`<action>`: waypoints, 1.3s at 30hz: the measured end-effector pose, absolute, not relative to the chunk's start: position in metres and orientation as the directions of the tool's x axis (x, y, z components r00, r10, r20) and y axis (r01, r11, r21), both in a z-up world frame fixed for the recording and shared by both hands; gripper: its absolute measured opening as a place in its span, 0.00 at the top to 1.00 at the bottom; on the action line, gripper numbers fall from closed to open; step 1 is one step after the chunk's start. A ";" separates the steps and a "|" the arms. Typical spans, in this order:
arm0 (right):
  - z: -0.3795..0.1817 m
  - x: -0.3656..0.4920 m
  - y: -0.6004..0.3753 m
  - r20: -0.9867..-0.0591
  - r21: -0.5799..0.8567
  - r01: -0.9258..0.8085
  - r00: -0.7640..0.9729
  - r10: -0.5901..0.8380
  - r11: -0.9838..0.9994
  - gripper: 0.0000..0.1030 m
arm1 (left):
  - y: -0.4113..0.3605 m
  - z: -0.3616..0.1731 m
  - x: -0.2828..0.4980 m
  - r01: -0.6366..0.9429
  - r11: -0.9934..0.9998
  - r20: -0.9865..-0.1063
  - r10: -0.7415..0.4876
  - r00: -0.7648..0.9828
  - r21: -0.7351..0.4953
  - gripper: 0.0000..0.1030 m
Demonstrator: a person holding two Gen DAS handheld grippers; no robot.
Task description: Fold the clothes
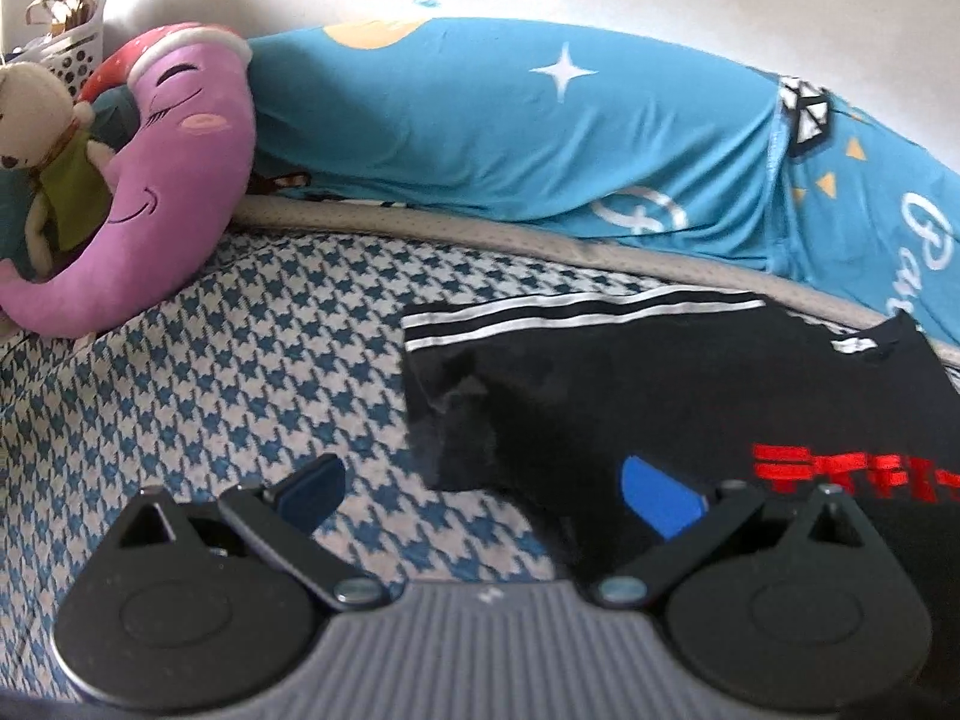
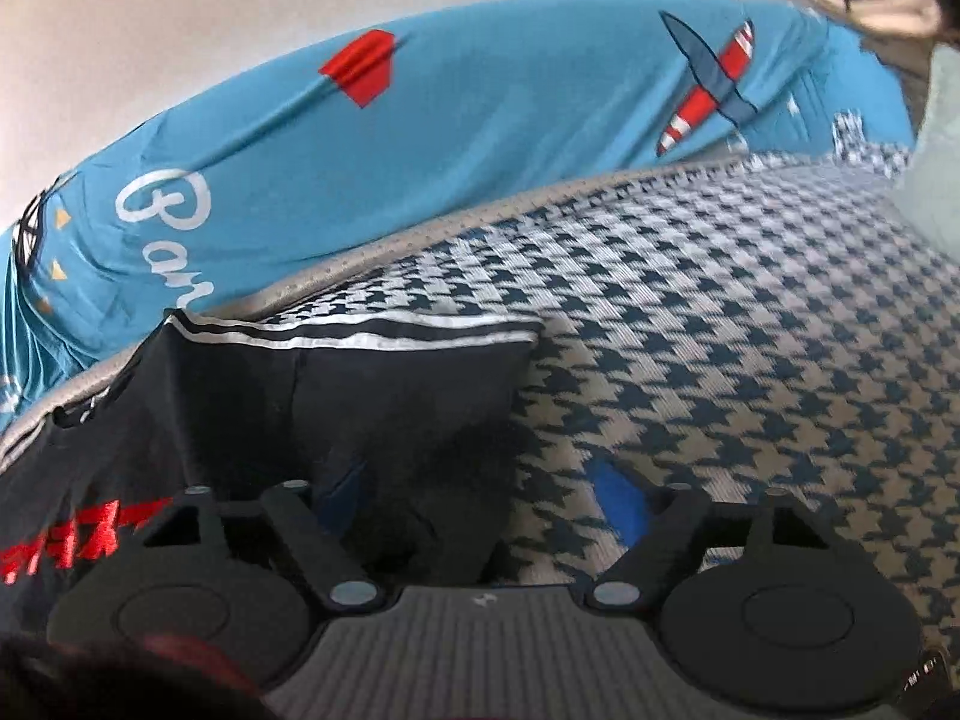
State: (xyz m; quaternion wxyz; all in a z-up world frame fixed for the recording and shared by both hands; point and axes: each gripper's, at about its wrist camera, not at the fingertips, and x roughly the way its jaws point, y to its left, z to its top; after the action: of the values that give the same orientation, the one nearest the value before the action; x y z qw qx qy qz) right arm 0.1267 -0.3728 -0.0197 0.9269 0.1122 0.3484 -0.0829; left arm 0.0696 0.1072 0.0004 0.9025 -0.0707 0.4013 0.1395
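A black garment (image 1: pixel 690 384) with white stripes along its far edge and red lettering lies flat on the houndstooth bed cover (image 1: pixel 240 372). My left gripper (image 1: pixel 486 492) is open, straddling the garment's near left corner, its right finger over the cloth and its left finger over the cover. In the right wrist view the same black garment (image 2: pixel 372 396) shows its right side. My right gripper (image 2: pixel 486 504) is open over the garment's near right corner, with the left finger above black cloth and the right fingertip (image 2: pixel 618 504) above the bed cover (image 2: pixel 750 372).
A rolled blue quilt (image 1: pixel 540 126) with cartoon prints runs along the wall behind the garment, seen also as the blue quilt (image 2: pixel 450 114). A purple moon pillow (image 1: pixel 162 180) and a teddy bear (image 1: pixel 42 120) lie at the far left, below a white basket (image 1: pixel 72 48).
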 end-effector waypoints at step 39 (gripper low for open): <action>0.022 0.080 -0.264 -0.639 0.170 0.118 0.769 0.018 0.978 0.62 | 0.030 -0.008 0.080 -0.185 0.979 -0.776 0.052 0.629 -0.083 0.00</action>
State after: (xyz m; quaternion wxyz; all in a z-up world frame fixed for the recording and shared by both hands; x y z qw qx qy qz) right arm 0.0799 -0.2644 0.0224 0.9352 0.1005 0.3385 -0.0269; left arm 0.0797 0.0303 -0.0081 0.8991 -0.0776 0.4258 0.0659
